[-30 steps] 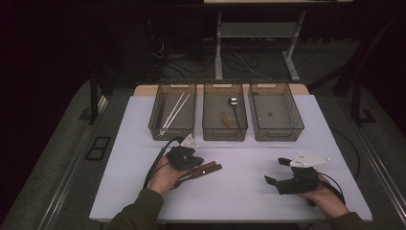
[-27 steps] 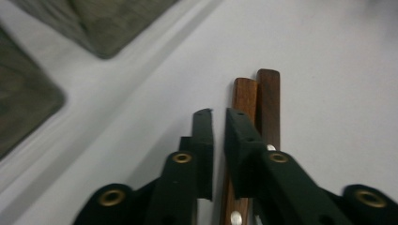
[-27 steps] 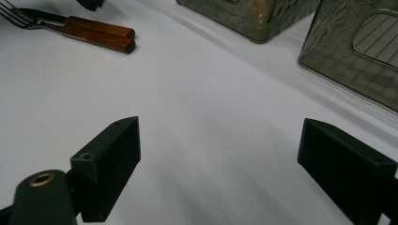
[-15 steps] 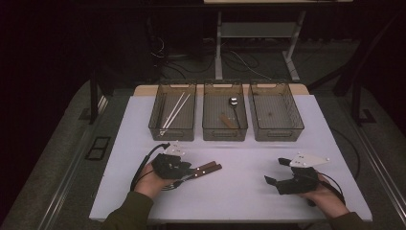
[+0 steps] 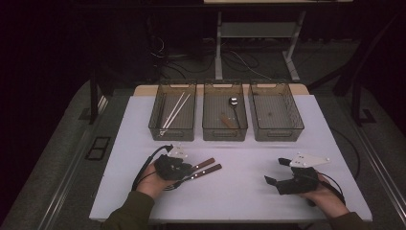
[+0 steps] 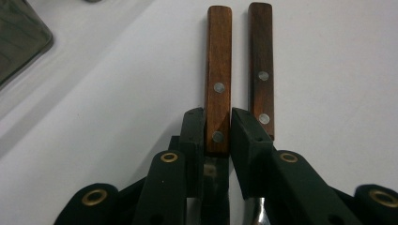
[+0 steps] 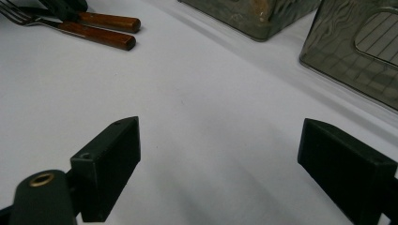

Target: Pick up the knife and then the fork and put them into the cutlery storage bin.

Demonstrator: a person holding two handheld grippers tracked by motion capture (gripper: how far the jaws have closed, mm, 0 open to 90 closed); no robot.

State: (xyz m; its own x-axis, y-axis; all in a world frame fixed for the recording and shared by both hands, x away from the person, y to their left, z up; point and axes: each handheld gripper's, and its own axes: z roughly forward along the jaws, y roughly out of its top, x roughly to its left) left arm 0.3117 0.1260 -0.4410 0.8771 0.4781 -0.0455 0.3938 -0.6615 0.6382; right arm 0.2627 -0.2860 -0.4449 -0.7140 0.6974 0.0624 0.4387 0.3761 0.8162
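No writing, label, brand, number or sign is showing legibly anywhere in these views. The two wooden handles (image 6: 218, 84) are carrying only plain metal rivets, with no stamp or maker's mark. The three wire-mesh trays (image 5: 173, 135) are bearing no tags, and the white worktop (image 5: 239, 191) is lying bare of print. The black tools (image 6: 217, 136) are showing brass eyelets and no lettering.

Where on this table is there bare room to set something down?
Free: the middle of the white table, between the two wood-handled utensils and the right gripper. The right bin looks empty. Crowded: around the left gripper.
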